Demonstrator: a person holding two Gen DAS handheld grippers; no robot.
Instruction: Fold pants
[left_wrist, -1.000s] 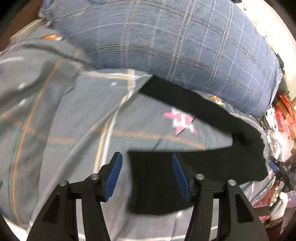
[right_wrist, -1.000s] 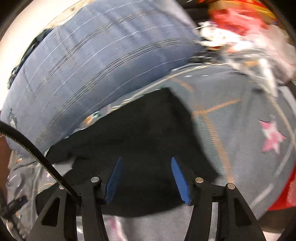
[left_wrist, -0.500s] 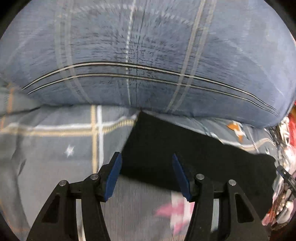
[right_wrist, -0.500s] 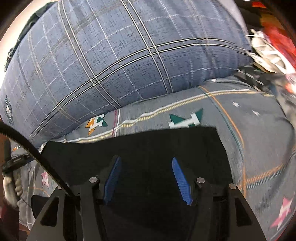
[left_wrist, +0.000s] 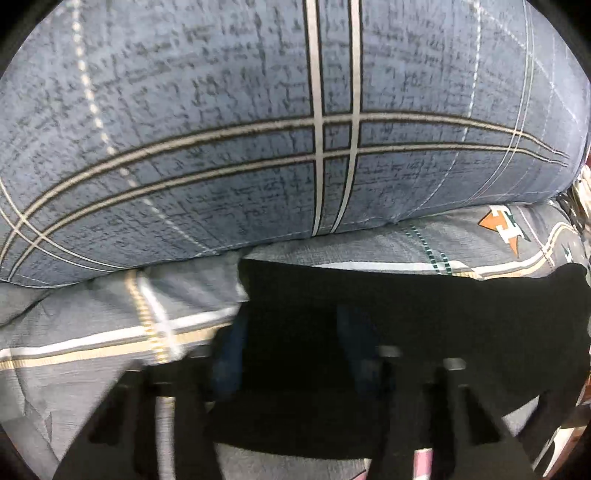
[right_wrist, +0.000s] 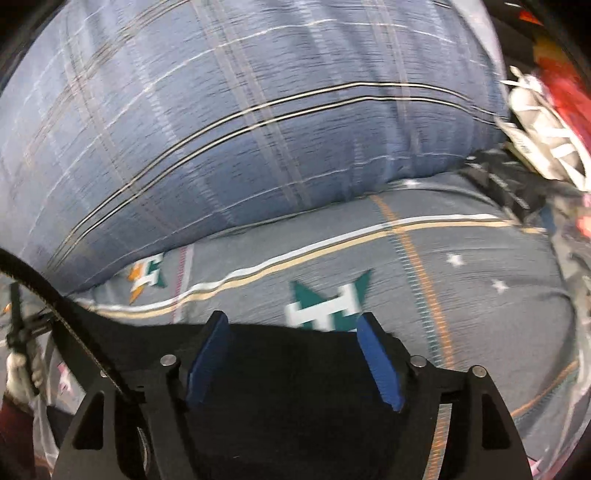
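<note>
The black pants (left_wrist: 424, 314) lie flat on the grey patterned bedsheet (left_wrist: 92, 325), their far edge close to a big blue plaid pillow (left_wrist: 258, 129). My left gripper (left_wrist: 288, 332) is open, its blurred blue pads low over the pants' far left corner. In the right wrist view the pants (right_wrist: 295, 387) fill the bottom. My right gripper (right_wrist: 293, 332) is open, its blue pads straddling the pants' far edge, close above the cloth.
The blue plaid pillow (right_wrist: 240, 129) blocks the far side of the bed. Red and white clutter (right_wrist: 546, 110) lies off the bed's right end. A black cable (right_wrist: 55, 306) crosses the left of the right wrist view.
Both grippers moved forward and down toward the pants' far edge, and the pillow now looms larger. Both stay open. The pants have not moved.
</note>
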